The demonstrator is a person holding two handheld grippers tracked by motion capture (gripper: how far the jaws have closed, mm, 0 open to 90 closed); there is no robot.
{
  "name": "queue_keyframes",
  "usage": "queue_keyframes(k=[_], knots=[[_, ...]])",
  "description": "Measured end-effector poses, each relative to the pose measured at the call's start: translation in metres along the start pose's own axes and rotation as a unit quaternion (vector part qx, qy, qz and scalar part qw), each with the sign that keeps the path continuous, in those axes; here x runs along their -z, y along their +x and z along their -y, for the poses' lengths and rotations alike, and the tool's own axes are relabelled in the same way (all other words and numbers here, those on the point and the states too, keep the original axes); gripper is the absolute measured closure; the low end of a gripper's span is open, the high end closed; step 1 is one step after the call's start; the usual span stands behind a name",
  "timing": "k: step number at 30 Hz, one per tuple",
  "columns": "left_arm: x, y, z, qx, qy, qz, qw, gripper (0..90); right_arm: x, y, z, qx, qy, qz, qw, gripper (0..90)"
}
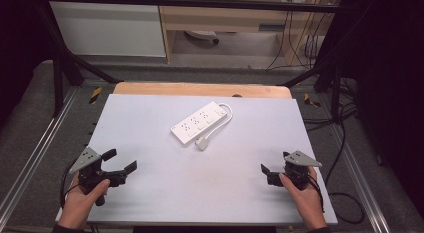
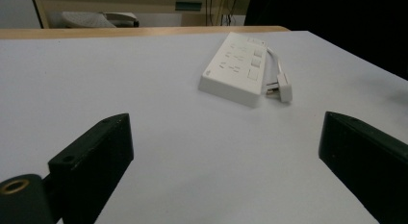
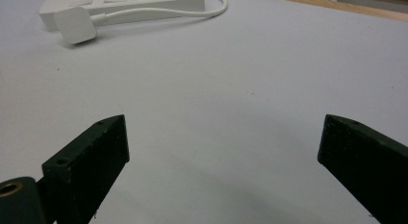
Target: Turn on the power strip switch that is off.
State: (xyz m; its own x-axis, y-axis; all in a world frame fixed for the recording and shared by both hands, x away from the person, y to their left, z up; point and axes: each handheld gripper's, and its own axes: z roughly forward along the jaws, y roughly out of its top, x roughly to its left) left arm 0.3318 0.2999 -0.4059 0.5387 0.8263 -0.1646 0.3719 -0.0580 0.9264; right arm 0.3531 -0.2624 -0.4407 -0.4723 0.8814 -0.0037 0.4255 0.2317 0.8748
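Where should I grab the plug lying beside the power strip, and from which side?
Judging by its pose, take the plug by its square white body, with a claw jaw on each flat side. It lies flat off the near end of the power strip, its cable looping away behind. The right claw, already open, could probably come in from the near side, opposite the cable.

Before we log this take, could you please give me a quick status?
Left tool open, empty. Right tool open, empty. Power strip untouched mid-table, plug beside it. Nothing in the way.
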Motion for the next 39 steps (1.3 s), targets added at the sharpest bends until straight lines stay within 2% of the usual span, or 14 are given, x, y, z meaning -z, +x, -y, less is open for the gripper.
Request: queue_keyframes(k=[12,13,16,26,33,39], knots=[[-0.009,0.004,-0.010,0.014,-0.008,-0.003,0.9999,5.4,-0.003,0.001,0.000,-0.001,0.008,-0.005,1.0000,4.5],[-0.011,0.004,-0.011,0.023,-0.010,0.001,0.9997,5.3,-0.003,0.001,0.000,0.000,0.008,-0.007,0.9999,4.7],[-0.015,0.004,-0.014,0.016,-0.006,-0.001,0.9999,5.3,-0.003,0.001,0.000,0.001,0.007,-0.009,0.9999,5.0],[-0.028,0.001,-0.026,0.017,-0.006,0.000,0.9998,4.6,-0.002,0.003,-0.001,0.000,0.007,-0.014,0.9999,4.4],[-0.037,0.004,-0.037,0.019,-0.008,-0.002,0.9998,5.1,-0.003,0.003,0.000,0.000,0.011,-0.016,0.9998,4.4],[-0.043,0.003,-0.041,0.013,-0.007,-0.005,0.9999,5.4,-0.002,0.003,0.000,-0.002,0.011,-0.014,0.9998,4.0]])
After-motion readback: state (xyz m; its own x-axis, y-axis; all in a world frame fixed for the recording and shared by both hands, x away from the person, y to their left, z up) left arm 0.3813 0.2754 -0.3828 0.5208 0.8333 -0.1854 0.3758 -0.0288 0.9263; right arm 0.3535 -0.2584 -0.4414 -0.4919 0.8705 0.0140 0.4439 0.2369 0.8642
